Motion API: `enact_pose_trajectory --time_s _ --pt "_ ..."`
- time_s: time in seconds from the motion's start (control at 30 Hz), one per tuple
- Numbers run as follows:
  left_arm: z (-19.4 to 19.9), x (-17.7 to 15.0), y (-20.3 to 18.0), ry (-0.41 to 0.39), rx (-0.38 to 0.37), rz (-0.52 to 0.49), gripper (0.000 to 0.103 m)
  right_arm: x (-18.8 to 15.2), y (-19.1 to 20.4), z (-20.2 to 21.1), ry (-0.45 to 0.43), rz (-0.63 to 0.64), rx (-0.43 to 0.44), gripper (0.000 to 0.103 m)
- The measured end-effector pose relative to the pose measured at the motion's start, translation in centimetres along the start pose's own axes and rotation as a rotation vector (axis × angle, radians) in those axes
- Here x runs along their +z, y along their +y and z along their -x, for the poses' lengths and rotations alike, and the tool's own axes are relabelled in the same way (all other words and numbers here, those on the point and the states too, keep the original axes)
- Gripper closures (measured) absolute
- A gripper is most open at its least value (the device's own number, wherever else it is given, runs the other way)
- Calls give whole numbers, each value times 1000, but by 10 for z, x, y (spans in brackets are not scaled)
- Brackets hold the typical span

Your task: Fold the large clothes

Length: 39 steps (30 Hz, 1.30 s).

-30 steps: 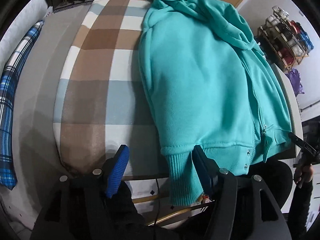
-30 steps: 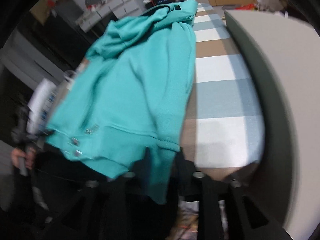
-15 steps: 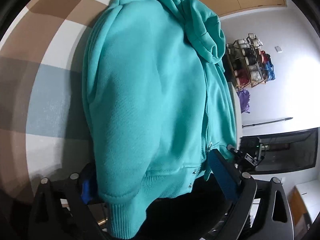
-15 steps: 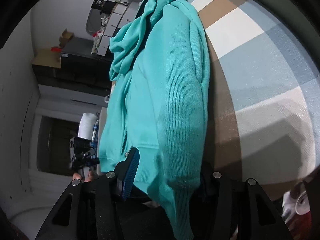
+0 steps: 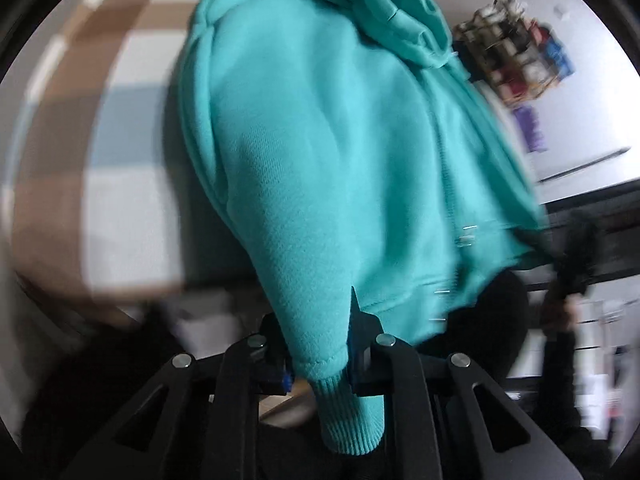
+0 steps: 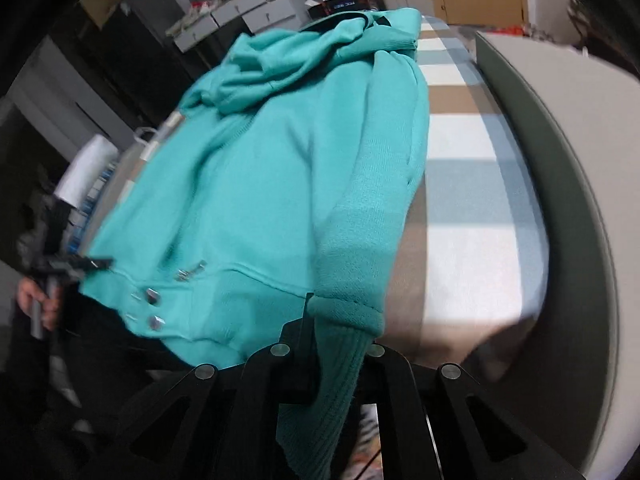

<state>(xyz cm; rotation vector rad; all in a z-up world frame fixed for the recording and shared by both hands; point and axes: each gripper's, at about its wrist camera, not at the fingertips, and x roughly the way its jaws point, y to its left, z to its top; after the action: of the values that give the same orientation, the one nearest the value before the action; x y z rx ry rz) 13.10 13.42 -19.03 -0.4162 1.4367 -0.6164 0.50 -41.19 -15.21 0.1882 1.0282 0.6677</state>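
We pinch the teal hoodie's (image 5: 320, 140) sleeve cuff (image 5: 348, 412) in our left gripper (image 5: 320, 354), jaws closing. Our right gripper (image 6: 340, 344) clamps the cuff (image 6: 332, 364) at six o'clock. The hoodie lies on the checked cloth (image 6: 472, 184). Stretchy ribbing could slip free if we pull unevenly.

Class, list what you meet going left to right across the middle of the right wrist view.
Person's hand holding the left gripper → teal hoodie → its sleeve → checked cloth → grey cushion edge.
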Motion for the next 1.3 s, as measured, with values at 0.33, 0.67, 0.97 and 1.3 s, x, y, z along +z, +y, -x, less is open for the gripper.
enact_pose_trajectory --time_s 0.33,0.67,0.97,1.3 --pt "-49 -8 3 106 -104 94 25 3 -26 -28 69 -160 194 74" --pt "-13 -11 0 -24 -170 46 101 -6 -28 -7 -22 -221 275 96" --pt "19 17 -19 -74 -221 29 102 -1 -18 9 -115 -286 382 96" --pt "67 225 -43 -200 -237 37 102 181 4 44 -229 -264 390 97"
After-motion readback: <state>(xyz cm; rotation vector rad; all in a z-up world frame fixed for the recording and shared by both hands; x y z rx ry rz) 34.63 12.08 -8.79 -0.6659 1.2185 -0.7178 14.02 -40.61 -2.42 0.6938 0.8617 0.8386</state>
